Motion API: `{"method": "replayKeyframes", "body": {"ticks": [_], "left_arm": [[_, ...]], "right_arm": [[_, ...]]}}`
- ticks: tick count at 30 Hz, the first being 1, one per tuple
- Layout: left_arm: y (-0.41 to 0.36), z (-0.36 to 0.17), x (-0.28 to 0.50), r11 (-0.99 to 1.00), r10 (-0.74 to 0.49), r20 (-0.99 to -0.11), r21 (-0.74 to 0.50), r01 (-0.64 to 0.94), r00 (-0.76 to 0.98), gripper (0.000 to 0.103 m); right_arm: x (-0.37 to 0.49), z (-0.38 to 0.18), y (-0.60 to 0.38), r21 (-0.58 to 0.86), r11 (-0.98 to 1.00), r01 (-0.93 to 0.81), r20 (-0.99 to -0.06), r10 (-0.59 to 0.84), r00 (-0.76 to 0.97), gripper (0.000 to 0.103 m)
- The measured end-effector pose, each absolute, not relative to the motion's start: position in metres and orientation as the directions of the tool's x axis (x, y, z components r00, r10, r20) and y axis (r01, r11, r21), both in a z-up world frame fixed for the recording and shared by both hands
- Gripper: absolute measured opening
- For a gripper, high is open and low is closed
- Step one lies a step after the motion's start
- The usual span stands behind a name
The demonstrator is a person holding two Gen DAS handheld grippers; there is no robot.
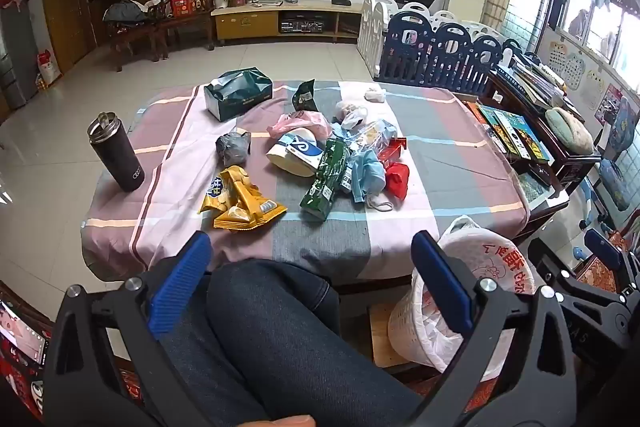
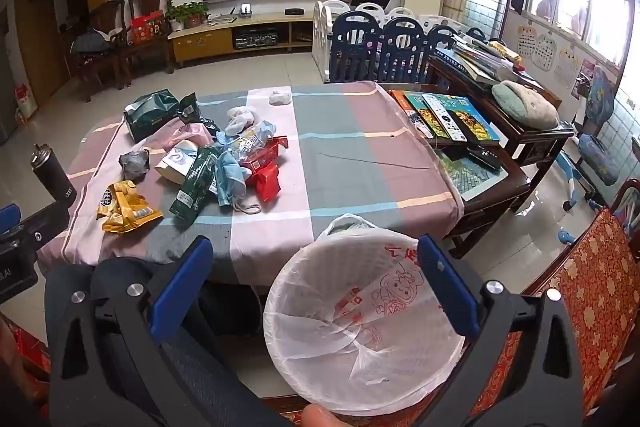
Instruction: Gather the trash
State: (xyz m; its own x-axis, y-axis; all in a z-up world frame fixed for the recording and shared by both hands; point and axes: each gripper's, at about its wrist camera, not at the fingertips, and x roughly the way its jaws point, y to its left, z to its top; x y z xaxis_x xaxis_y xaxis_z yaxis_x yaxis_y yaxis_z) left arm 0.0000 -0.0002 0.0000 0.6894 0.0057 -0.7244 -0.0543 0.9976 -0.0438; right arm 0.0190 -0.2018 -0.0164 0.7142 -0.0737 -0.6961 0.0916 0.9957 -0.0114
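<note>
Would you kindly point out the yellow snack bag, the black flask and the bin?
Yellow snack bag [image 1: 240, 201]: left wrist view, middle of the bag.
Black flask [image 1: 116, 153]: left wrist view, its body.
Bin [image 2: 280, 291]: right wrist view, left rim.

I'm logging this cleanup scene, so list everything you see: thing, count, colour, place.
yellow snack packets: several, yellow, table's near left
grey crumpled bag: one, grey, behind the packets
green wrapper: one, dark green, pile centre
red wrapper: one, red, pile's right
tissue box: one, dark green, far left
flask: one, black, left edge
bin: one, white, lined, empty, on the floor before the table
left claw: open, empty
right claw: open, empty, above the bin
</note>
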Motion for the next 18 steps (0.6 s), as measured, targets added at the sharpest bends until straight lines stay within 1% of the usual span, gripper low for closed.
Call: {"method": "replayKeyframes", "body": {"ticks": [18], "left_arm": [[-0.0004, 0.0005, -0.0003, 0.998, 0.009, -0.723, -0.039, -0.053, 0.691, 0.100]], "right_arm": [[0.0211, -0.0193, -0.2062, 0.004, 0.996, 0.091, -0.705, -0.061, 0.707, 0.100]]}}
